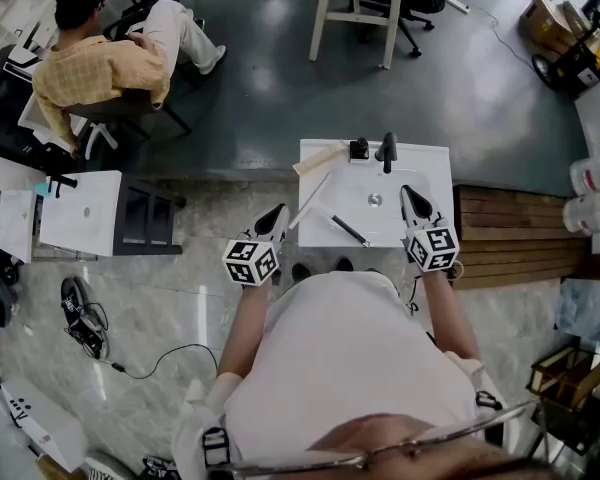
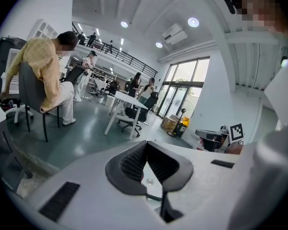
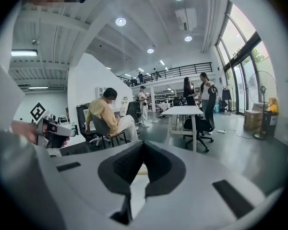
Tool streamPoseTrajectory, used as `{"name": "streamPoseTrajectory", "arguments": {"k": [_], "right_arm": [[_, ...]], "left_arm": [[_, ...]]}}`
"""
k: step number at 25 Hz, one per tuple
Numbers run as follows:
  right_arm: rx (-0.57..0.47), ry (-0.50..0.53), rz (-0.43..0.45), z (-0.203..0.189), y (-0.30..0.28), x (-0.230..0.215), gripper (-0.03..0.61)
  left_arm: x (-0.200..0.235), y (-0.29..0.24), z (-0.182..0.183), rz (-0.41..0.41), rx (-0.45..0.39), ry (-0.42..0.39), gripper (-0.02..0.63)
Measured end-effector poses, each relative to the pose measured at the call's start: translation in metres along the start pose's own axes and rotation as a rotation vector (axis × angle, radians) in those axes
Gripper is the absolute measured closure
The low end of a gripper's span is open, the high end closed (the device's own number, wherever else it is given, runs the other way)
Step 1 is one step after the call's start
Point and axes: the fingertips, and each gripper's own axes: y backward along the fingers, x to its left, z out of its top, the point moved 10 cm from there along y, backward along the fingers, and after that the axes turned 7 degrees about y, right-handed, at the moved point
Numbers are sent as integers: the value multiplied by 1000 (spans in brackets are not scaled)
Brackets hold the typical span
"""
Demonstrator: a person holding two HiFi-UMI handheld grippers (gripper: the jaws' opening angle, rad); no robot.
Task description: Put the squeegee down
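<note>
Pale squeegee [image 1: 310, 200] lies on the sink [image 1: 432, 168], just beside left gripper [image 1: 279, 212].

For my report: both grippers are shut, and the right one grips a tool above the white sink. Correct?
No. The right gripper grips nothing: the right gripper view shows its jaws together, empty. The left gripper is shut too, and the right is above the white sink.
</note>
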Motion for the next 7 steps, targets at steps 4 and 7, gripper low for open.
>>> {"name": "streamPoseTrajectory", "arguments": {"k": [4,7], "right_arm": [[-2,-1,-1,1,-2,0,574],[-5,0,-2,3,-4,-1,574]], "left_arm": [[1,1,1,3,-4,1,609],[2,1,3,5,-7,4,609]]}}
